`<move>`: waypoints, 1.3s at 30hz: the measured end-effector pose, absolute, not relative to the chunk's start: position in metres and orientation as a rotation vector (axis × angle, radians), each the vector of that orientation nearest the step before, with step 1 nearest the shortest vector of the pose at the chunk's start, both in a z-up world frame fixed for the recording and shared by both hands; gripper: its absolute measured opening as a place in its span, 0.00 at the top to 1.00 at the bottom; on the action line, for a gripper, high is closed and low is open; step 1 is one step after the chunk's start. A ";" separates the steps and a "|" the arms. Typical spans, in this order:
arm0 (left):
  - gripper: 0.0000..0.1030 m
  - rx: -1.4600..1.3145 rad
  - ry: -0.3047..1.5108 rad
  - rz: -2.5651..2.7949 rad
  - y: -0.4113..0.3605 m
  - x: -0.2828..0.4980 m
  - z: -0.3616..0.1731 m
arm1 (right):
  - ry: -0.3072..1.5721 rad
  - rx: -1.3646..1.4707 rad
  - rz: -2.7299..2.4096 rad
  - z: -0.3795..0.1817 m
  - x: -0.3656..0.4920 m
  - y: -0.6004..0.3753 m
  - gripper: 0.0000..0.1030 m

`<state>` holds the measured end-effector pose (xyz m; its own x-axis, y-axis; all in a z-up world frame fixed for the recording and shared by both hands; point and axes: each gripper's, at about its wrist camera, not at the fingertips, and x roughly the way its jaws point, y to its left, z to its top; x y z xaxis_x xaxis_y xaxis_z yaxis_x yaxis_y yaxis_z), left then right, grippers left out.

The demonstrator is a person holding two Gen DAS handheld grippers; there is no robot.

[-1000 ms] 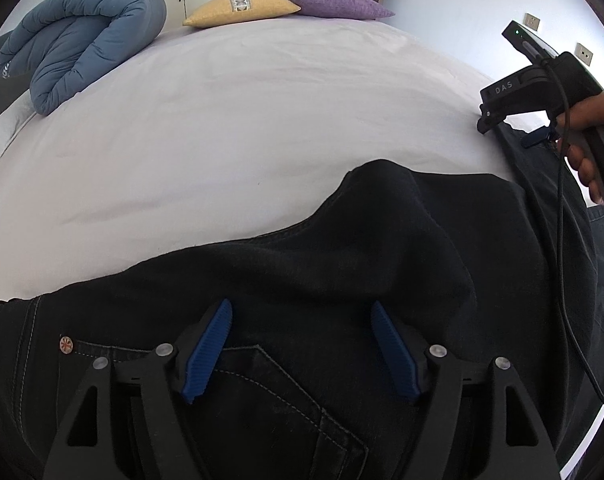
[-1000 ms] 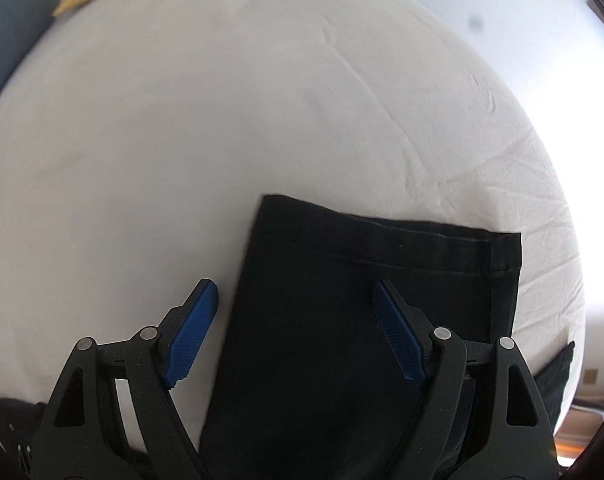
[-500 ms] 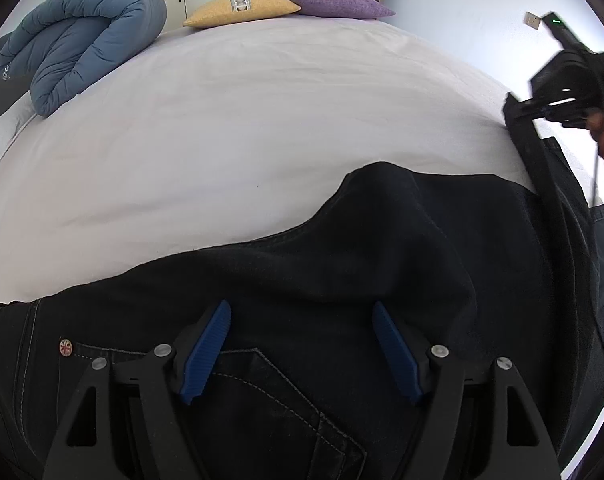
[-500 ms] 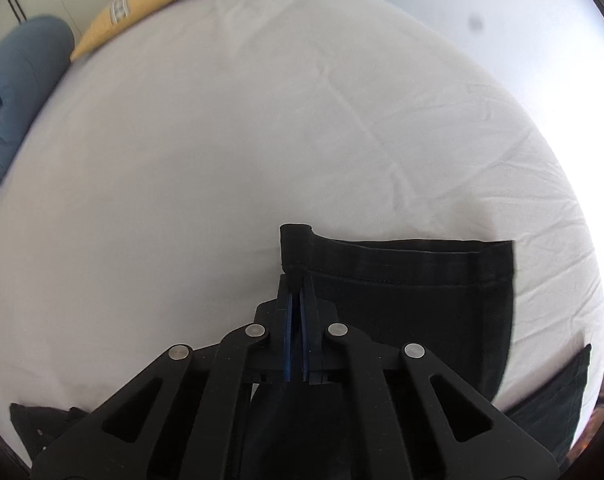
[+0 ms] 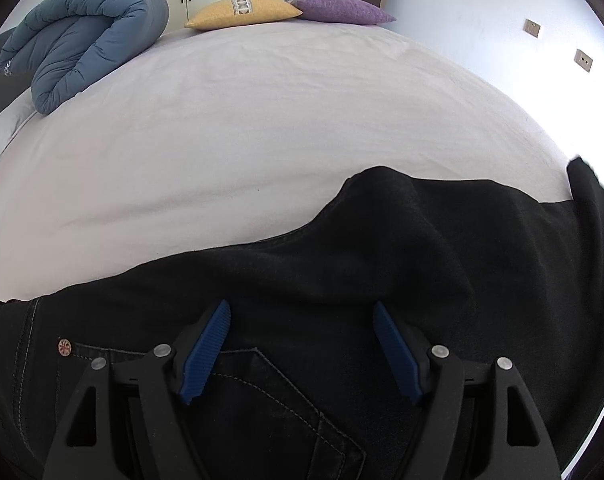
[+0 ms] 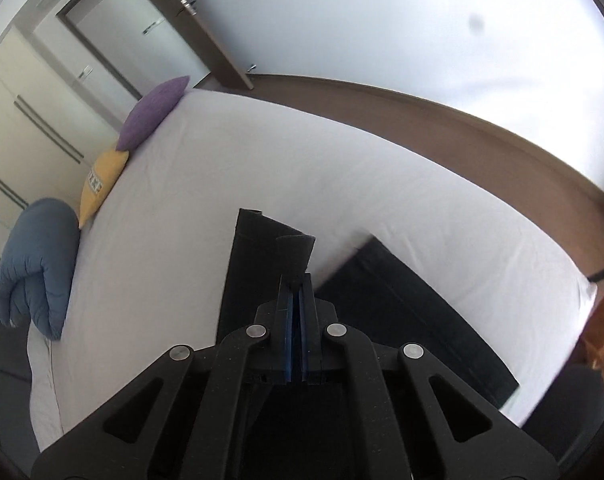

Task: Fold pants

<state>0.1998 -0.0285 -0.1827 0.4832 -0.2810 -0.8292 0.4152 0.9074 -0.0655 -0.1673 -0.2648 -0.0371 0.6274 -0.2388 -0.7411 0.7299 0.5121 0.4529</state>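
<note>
Black denim pants (image 5: 341,264) lie across the near part of a white bed (image 5: 262,120), waist and back pocket to the left. My left gripper (image 5: 302,344) is open and hovers over the seat of the pants, blue pads apart. My right gripper (image 6: 296,300) is shut on the hem of a pant leg (image 6: 294,252) and holds it lifted above the bed. The other leg (image 6: 413,312) lies flat on the sheet to its right. The right gripper itself is out of the left wrist view.
A rolled blue duvet (image 5: 86,44) lies at the far left of the bed, with a yellow cushion (image 5: 242,12) and a purple cushion (image 5: 341,10) at the far end. The bed edge and brown floor (image 6: 461,128) run to the right. Wardrobes and a door stand behind.
My right gripper closed on the pant-leg hem and has lifted and tilted it upward, leaving the left wrist view. My left gripper has stayed open over the seat.
</note>
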 end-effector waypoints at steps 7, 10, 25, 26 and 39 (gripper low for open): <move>0.25 0.158 0.959 -0.421 -0.029 0.200 -0.184 | 0.612 1.046 -0.724 -0.087 -0.246 -0.266 0.99; 0.25 0.170 0.959 -0.413 -0.032 0.201 -0.184 | 0.601 1.049 -0.733 -0.094 -0.258 -0.259 0.99; 0.23 0.255 0.997 -0.366 -0.040 0.196 -0.182 | 0.587 1.129 -0.695 -0.151 -0.276 -0.295 0.99; 0.23 0.257 0.999 -0.365 -0.040 0.196 -0.182 | 0.590 1.142 -0.697 -0.150 -0.274 -0.289 0.99; 0.21 0.240 0.990 -0.358 -0.036 0.187 -0.182 | 0.626 1.138 -0.704 -0.161 -0.257 -0.291 0.99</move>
